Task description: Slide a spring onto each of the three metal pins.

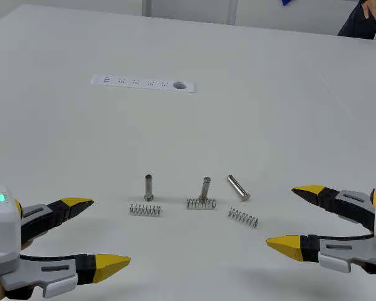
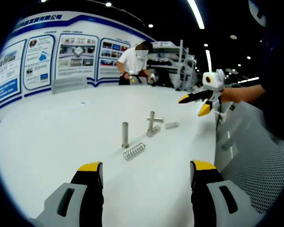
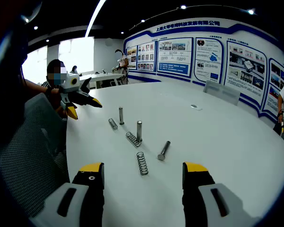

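Note:
Three metal pins sit mid-table: the left pin [image 1: 148, 187] and middle pin [image 1: 205, 188] stand upright, while the right pin [image 1: 237, 187] lies on its side. A spring lies in front of each: left spring [image 1: 145, 209], middle spring [image 1: 200, 203], right spring [image 1: 243, 217]. My left gripper [image 1: 94, 231] hovers open at the lower left, short of the left pin [image 2: 125, 134] and left spring [image 2: 134, 151]. My right gripper [image 1: 296, 216] is open at the lower right, close to the right spring [image 3: 142, 162] and the lying pin [image 3: 164, 150]. Nothing is held.
A white power strip [image 1: 143, 83] lies on the white table [image 1: 269, 113] further back. A person's hand and sleeve [image 1: 363, 15] show at the far right corner. A chair back [image 3: 33, 156] stands beside the table edge.

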`<state>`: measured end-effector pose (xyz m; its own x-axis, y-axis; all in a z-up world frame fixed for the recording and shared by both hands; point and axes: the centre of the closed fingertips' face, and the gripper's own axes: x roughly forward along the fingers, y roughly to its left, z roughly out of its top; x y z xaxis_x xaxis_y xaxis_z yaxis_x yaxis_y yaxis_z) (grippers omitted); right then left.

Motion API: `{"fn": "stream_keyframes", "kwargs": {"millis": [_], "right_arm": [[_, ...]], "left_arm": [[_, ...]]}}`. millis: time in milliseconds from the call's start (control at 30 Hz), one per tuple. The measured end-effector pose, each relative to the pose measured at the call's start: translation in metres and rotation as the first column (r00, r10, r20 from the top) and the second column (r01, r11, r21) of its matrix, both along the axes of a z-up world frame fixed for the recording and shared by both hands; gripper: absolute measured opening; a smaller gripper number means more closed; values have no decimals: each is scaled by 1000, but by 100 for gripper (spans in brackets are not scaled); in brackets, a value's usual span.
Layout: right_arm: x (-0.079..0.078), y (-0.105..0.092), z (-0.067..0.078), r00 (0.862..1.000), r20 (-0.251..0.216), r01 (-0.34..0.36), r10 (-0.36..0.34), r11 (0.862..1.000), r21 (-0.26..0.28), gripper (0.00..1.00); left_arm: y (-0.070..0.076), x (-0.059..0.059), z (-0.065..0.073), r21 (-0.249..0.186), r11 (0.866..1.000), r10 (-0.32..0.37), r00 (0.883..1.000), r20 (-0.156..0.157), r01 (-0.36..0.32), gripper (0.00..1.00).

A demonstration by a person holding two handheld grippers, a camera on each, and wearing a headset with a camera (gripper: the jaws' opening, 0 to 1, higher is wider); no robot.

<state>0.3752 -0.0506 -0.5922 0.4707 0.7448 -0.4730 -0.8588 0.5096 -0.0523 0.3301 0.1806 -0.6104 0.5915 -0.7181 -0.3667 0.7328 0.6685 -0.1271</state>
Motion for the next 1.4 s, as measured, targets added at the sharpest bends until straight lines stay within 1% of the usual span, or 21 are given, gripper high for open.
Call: {"fn": "stream_keyframes", "kwargs": {"millis": [300,600,800,1133,1300,1400], "right_arm": [[0,1,-1,1000,-8,-2,2,1000,6,67],[4,2,1,1000,-7,1,-1,1000,11,67],[6,5,0,1000,-13,2,-2,1000,8,66],[22,13,5,999,-26,24,-23,1000,8,61],[34,18,9,999,-30,41,-41,999,1,54],[42,22,10,998,-31,54,-54,998,-19,51]], "left_arm": [[-1,-1,0,6,1000,1,1000,-2,-1,76],[0,0,1,7,1000,5,1000,-1,-5,76],[0,-1,0,4,1000,9,1000,-4,-9,76],[0,0,1,-4,1000,10,1000,1,-10,76],[-1,0,1,-8,1000,9,1000,2,-9,76],[0,-1,-1,-8,1000,7,1000,-1,-7,76]]}}
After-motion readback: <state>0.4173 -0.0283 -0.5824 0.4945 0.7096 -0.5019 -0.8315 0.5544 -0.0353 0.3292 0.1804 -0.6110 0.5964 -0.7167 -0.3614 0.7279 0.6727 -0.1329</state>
